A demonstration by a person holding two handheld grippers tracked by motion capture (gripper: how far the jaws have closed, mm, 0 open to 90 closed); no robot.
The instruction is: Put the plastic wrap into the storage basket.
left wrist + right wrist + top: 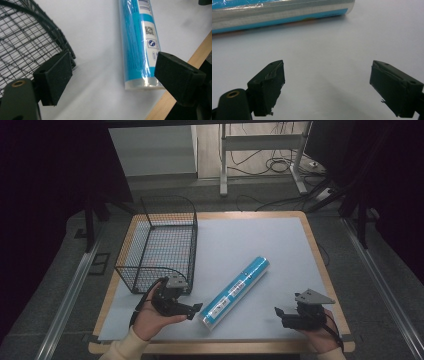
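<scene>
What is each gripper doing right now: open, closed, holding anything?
Left gripper: open, holding nothing, beside the blue tube.
Right gripper: open, holding nothing.

Right gripper (pixel 327 87) jaws stood wide apart, empty, over white tabletop (pixel 327 50); blue-and-silver foil-wrapped tube (pixel 274 11) lay beyond.

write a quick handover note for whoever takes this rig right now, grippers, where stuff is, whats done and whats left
Left hand-held gripper: open, nothing held, beside the near end of the blue tube.
Right hand-held gripper: open, nothing held, near the table's front right.
Tube: lying diagonally on the white mat, apart from both grippers.
Wire basket: at the left, nothing visible inside.
Done: nothing visible yet.
Left: probably grasp the tube and move it, perhaps into the basket.
</scene>
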